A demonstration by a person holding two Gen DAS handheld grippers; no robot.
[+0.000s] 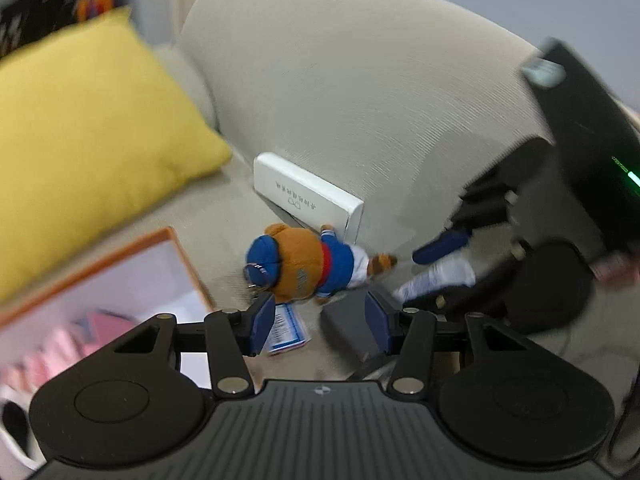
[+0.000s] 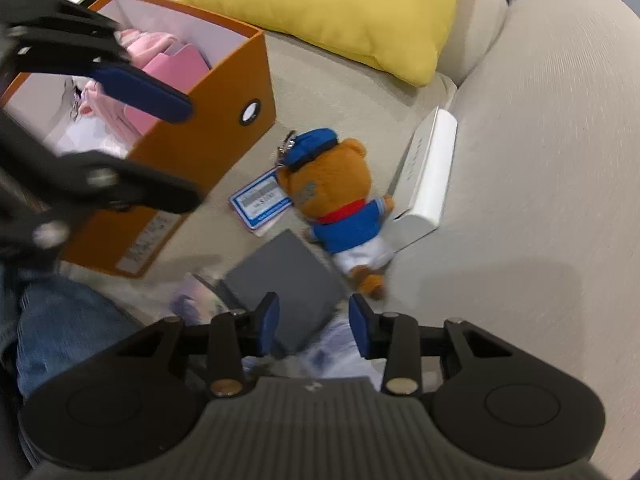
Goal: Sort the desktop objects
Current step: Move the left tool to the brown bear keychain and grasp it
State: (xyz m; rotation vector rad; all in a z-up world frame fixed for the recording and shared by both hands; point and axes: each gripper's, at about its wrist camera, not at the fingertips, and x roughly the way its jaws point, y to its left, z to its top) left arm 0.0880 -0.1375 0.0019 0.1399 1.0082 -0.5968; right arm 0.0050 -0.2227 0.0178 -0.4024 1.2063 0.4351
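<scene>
A brown plush bear (image 1: 308,266) in blue cap and shirt lies on the beige sofa seat, with a blue-and-white tag (image 1: 286,330) by its head. A white box (image 1: 308,196) leans against the sofa arm behind it. A grey box (image 1: 352,330) lies near the bear. My left gripper (image 1: 320,320) is open and empty just above the bear. My right gripper (image 2: 314,326) is open and empty over the grey box (image 2: 286,276), near the bear (image 2: 338,200). The left gripper also shows at the left of the right wrist view (image 2: 160,148), over the orange box.
An orange box (image 2: 224,128) with pink items inside stands left of the bear. A yellow cushion (image 2: 332,12) lies behind it. The rounded sofa arm (image 2: 540,160) rises on the right. The person's jeans-clad leg (image 2: 64,328) is at the lower left.
</scene>
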